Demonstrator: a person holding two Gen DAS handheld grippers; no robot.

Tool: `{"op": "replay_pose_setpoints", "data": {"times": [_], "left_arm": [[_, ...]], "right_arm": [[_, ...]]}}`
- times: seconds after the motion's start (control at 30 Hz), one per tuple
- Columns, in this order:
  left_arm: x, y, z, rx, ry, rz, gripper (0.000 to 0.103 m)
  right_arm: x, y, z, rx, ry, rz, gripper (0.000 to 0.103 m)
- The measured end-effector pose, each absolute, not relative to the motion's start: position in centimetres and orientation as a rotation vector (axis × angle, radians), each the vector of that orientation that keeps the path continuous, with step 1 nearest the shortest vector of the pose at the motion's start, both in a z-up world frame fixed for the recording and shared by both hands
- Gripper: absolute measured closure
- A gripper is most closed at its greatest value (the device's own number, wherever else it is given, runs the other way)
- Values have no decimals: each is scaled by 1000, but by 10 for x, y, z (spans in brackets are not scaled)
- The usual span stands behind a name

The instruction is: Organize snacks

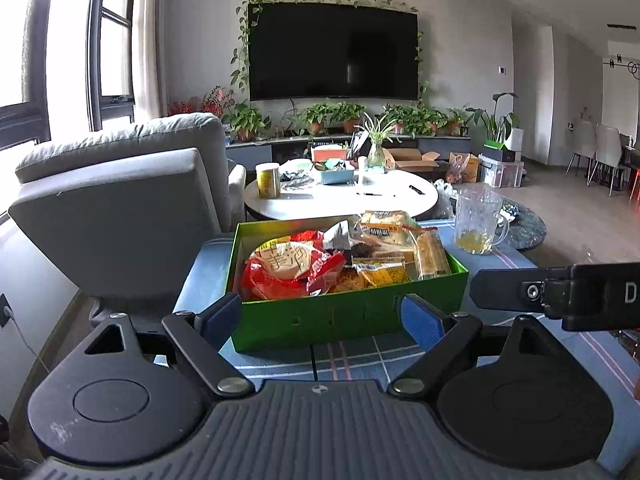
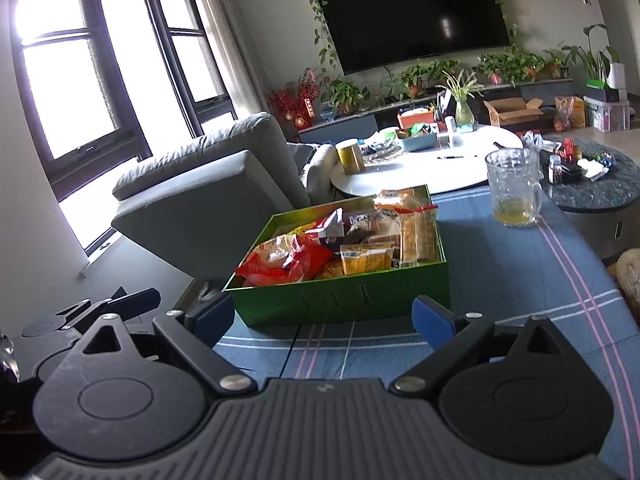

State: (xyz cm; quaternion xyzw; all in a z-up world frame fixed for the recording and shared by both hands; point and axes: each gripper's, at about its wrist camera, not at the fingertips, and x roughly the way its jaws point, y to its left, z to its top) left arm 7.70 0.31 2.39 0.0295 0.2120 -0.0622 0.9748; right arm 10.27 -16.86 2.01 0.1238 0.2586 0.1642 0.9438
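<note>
Bright windows (image 2: 100, 68) behind a grey armchair (image 1: 120, 200); wall television (image 1: 332, 50) above what seem potted plants (image 1: 332, 118).

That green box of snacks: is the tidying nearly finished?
Probably. The green box on the blue plaid cloth already holds the snack packets. Both the left gripper and the right gripper are open and empty. No loose snacks clearly remain.

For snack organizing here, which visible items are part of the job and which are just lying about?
Job:
- green box
- red snack bag
- yellow snack packs
- left hand-held gripper, open
- right hand-held gripper, open

Lying about:
- glass mug
- yellow can
- grey armchair
- TV
</note>
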Motion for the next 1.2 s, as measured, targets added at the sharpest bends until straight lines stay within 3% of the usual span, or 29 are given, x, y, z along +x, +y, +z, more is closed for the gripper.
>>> {"op": "replay_pose_setpoints", "data": {"times": [1.2], "left_arm": [[83, 9, 19, 16, 457, -83, 17]], "right_arm": [[103, -169, 15, 256, 549, 325, 36]]}}
